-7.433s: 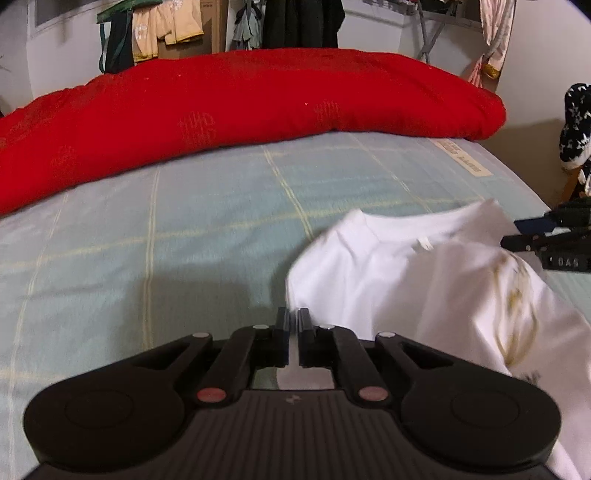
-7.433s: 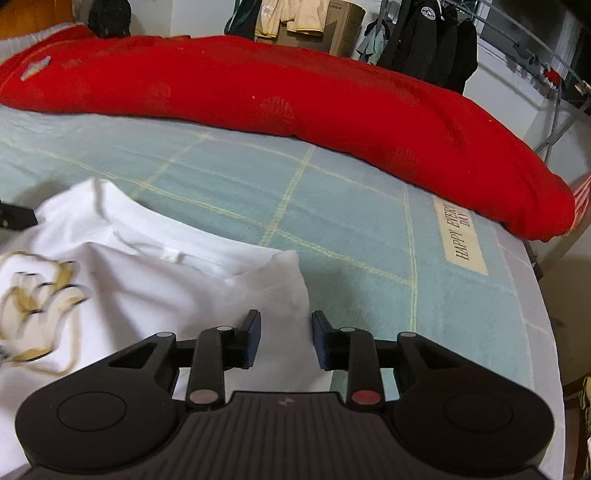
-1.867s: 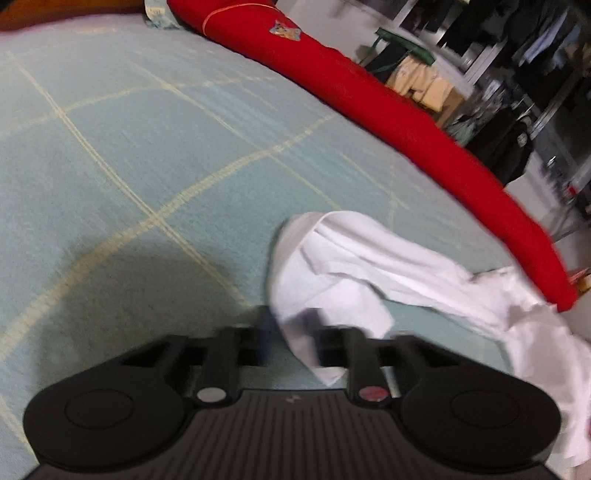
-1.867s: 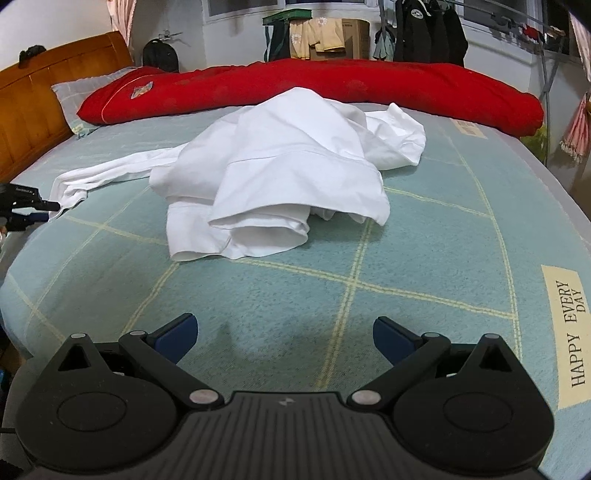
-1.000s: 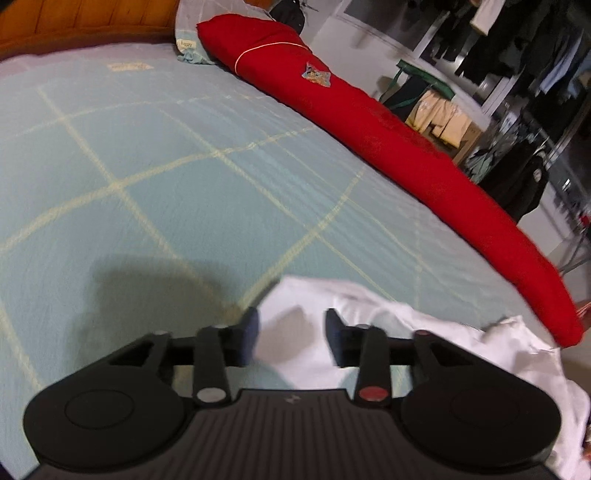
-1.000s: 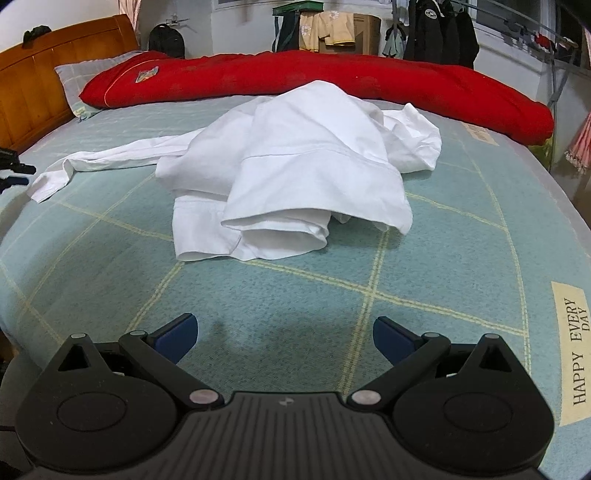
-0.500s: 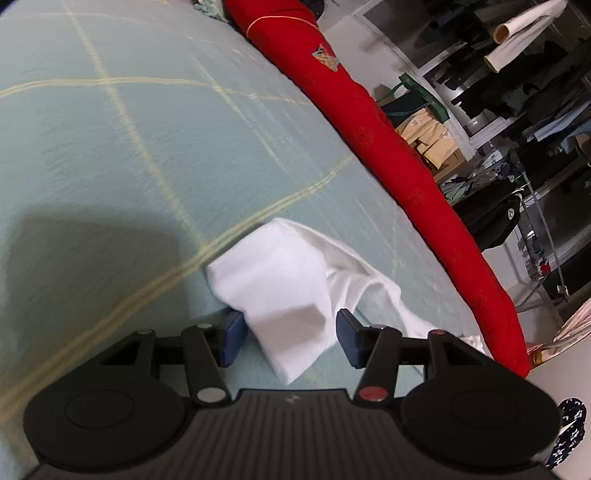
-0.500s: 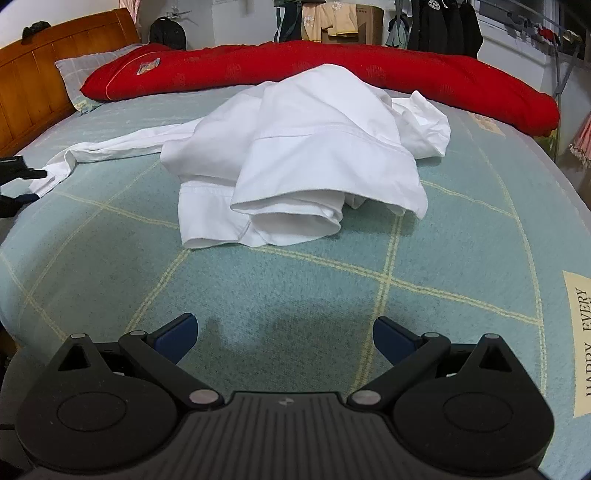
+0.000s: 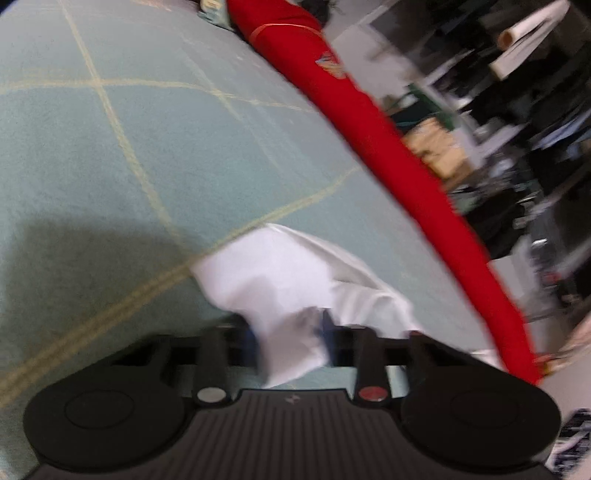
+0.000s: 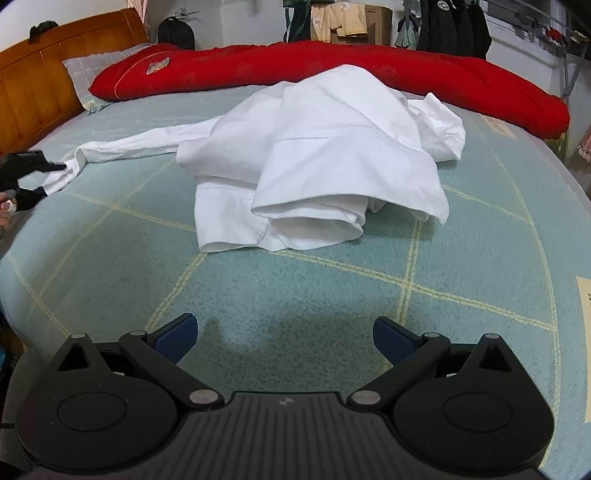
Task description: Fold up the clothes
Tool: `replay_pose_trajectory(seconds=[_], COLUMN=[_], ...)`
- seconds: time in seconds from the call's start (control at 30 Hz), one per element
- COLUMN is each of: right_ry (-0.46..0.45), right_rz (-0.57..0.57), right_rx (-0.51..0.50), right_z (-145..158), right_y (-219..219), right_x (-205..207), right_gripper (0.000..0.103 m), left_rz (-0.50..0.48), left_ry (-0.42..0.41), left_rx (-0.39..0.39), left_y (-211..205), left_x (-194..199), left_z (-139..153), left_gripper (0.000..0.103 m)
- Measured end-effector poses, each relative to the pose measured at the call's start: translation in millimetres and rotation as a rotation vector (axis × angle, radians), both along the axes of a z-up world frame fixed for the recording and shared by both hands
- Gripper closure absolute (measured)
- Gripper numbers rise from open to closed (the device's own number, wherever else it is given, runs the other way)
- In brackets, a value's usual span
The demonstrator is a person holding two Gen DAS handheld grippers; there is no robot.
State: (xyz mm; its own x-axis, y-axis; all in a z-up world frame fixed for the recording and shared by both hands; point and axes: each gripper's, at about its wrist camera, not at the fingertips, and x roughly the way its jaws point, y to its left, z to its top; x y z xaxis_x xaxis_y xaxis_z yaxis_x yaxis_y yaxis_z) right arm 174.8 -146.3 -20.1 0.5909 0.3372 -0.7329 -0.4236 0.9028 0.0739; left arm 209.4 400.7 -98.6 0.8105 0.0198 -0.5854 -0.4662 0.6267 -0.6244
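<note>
A crumpled white shirt [image 10: 332, 147] lies in a heap mid-bed on the pale green checked sheet [image 10: 295, 295]. One long sleeve [image 10: 129, 144] stretches out to the left. At its end my left gripper [image 10: 51, 179] has the cuff between its fingers. The left wrist view is blurred; there the jaws of my left gripper [image 9: 286, 332] are closing, with the white cuff [image 9: 280, 288] filling the gap and touching both pads. My right gripper [image 10: 284, 332] stands wide open over bare sheet, short of the shirt's near hem, with nothing between its fingers.
A long red bolster [image 10: 332, 62] runs along the far side of the bed. A wooden headboard [image 10: 37, 74] and a grey pillow [image 10: 85, 70] are at the left. Hanging clothes [image 10: 443, 22] fill the room behind. A printed label [image 10: 583, 343] lies at the sheet's right edge.
The left jaws have drawn in around the sleeve cuff, and that view has rolled and blurred. The right gripper has crept a little closer to the shirt, still wide open.
</note>
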Motion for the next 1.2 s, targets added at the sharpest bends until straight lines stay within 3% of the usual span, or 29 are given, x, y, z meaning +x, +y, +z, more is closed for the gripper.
replay_pose_trajectory(seconds=[0.13, 0.43, 0.53, 0.63, 0.77, 0.9, 1.07, 1.13, 1.2], right_ry=[-0.009, -0.037, -0.031, -0.031, -0.034, -0.041, -0.048, -0.045, -0.041], right_rz=[0.000, -0.028, -0.031, -0.029, -0.025, -0.014, 0.002, 0.001, -0.004], right_rx=[-0.014, -0.026, -0.034, -0.039, -0.042, -0.044, -0.037, -0.035, -0.031], right_z=[2.1, 9.9, 8.1, 8.2, 8.2, 9.2, 11.0, 9.6, 8.1], right_y=[-2.5, -9.0, -7.2, -4.3, -1.0, 3.4, 5.1, 4.5, 3.4], right_x=[-2.1, 3.5, 6.1, 7.3, 10.3, 12.2, 12.9, 15.4, 18.6], right_gripper=[0.000, 0.000, 0.000, 0.000, 0.000, 0.000, 0.000, 0.000, 0.000], left_rz=[0.019, 0.134, 0.186, 0.122, -0.108, -0.299, -0.529, -0.574, -0.608], left_ry=[0.028, 0.070, 0.104, 0.134, 0.127, 0.085, 0.048, 0.054, 0.065], left_rx=[0.009, 0.176, 0.204, 0.235, 0.286, 0.310, 0.342, 0.369, 0.379], left_y=[6.5, 60.1, 74.7, 69.4, 28.6, -18.6, -79.9, -99.3, -112.3], left_x=[-5.4, -2.9, 1.8, 6.0, 24.6, 53.7, 100.5, 122.2, 144.3], left_z=[8.5, 66.0, 72.7, 73.0, 78.6, 90.2, 95.5, 92.6, 86.2], left_gripper=[0.101, 0.103, 0.103, 0.103, 0.100, 0.084, 0.072, 0.058, 0.056])
